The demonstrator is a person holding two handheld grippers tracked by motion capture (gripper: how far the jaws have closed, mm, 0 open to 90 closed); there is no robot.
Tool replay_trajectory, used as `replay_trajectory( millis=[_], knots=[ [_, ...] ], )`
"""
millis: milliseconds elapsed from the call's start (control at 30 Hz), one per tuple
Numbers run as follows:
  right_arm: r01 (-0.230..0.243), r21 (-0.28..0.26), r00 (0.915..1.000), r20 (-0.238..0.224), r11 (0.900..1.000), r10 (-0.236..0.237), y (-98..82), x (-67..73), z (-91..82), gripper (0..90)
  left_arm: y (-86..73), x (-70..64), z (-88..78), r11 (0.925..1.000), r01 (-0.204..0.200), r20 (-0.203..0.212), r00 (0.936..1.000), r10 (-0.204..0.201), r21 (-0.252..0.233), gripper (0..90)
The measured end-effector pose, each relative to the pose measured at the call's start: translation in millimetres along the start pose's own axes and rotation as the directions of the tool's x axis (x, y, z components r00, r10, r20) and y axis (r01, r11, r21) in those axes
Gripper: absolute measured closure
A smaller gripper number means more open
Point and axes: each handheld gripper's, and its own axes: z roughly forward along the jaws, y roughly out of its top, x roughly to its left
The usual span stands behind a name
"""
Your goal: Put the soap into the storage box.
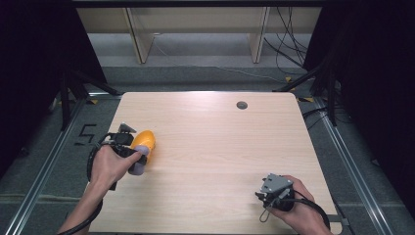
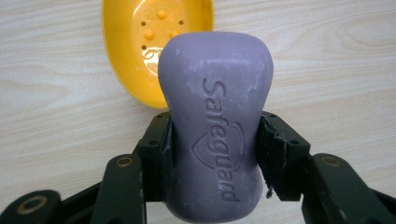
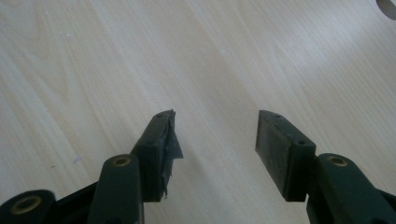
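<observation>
Soap bar [image 2: 215,126], purple and stamped Safeguard, sits clamped between the left gripper's [image 2: 215,154] jaws, just short of the yellow soap dish [image 2: 135,51] ahead. Right gripper [image 3: 215,140] hangs over bare table [image 3: 140,56], jaws apart.

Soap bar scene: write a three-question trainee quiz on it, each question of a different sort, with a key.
1. True or false: the left tool is shut on the purple soap bar.
2. Multiple choice: the yellow soap dish is
A. clamped in the right tool
B. lying on the table just beyond the held soap bar
C. upside down on the floor
3. Fill in the missing word: the right tool hangs over the bare table with its jaws ____.

Key: 1 true; 2 B; 3 open.
</observation>
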Motion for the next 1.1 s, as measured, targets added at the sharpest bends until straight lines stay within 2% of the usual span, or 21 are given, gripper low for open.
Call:
replay_trajectory(
  millis=[533, 700, 733, 1100],
  knots=[
    [0.006, 0.003, 1.0, 0.007, 1.0, -0.006, 0.2, -0.3, -0.6, 48.0, 13.7, 1.9, -0.3, 1.0, 0.006, -0.018, 0.9998, -0.006, -0.003, 49.5],
    [0.007, -0.003, 1.0, 0.004, 1.0, -0.007, 0.2, -0.3, -0.2, 48.0, 19.1, 4.1, 0.8, 0.9999, 0.005, -0.039, 0.9992, -0.006, -0.012, 49.5],
    [0.006, 0.003, 1.0, 0.007, 1.0, -0.006, 0.2, -0.1, -0.6, 48.0, 21.5, 3.9, 0.6, 0.9999, 0.016, -0.04, 0.9991, -0.016, -0.002, 49.5],
    [0.007, -0.003, 1.0, 0.004, 1.0, -0.007, 0.2, -0.1, -0.2, 48.0, 31.5, 6.4, 3.6, 0.9996, 0.025, -0.045, 0.9987, -0.025, 0.008, 49.5]
  ],
)
